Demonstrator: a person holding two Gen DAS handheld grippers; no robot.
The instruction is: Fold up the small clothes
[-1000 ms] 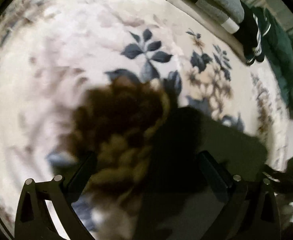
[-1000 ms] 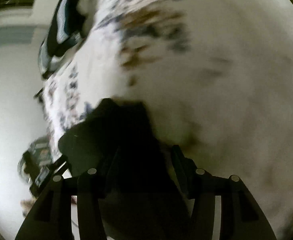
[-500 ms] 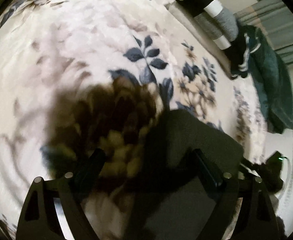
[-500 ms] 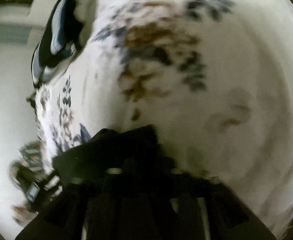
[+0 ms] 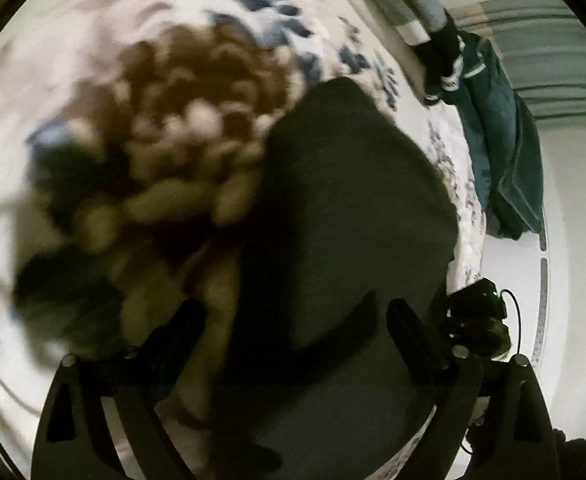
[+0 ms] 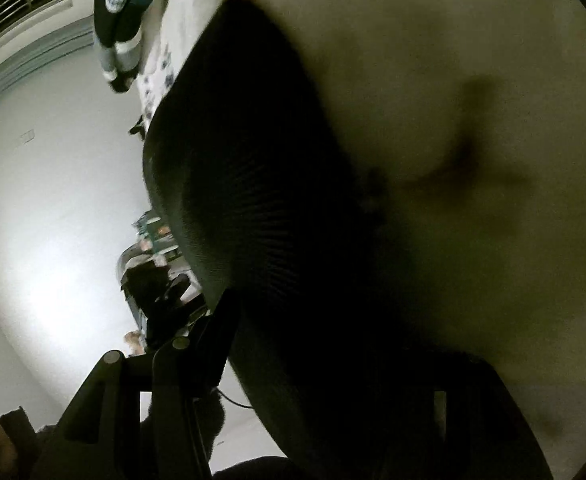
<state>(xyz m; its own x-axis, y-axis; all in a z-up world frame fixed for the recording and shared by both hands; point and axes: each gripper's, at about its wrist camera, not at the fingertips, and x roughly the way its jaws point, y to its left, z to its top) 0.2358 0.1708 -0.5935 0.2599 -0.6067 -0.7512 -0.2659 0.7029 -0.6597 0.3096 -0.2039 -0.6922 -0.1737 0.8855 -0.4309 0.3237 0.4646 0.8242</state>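
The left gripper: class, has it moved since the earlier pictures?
Yes. The left gripper, jaws wide, has come closer to the brown flower printed on the blanket, which now fills more of the view; the dark garment lies between its fingers.

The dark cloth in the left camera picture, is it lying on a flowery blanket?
Yes, the dark cloth lies on a pale flowery blanket with a big brown flower print beside it.

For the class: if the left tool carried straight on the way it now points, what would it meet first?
Most likely the dark garment, which lies between the left tool's open fingers and ahead of them on the floral bedspread; blur leaves depth uncertain.
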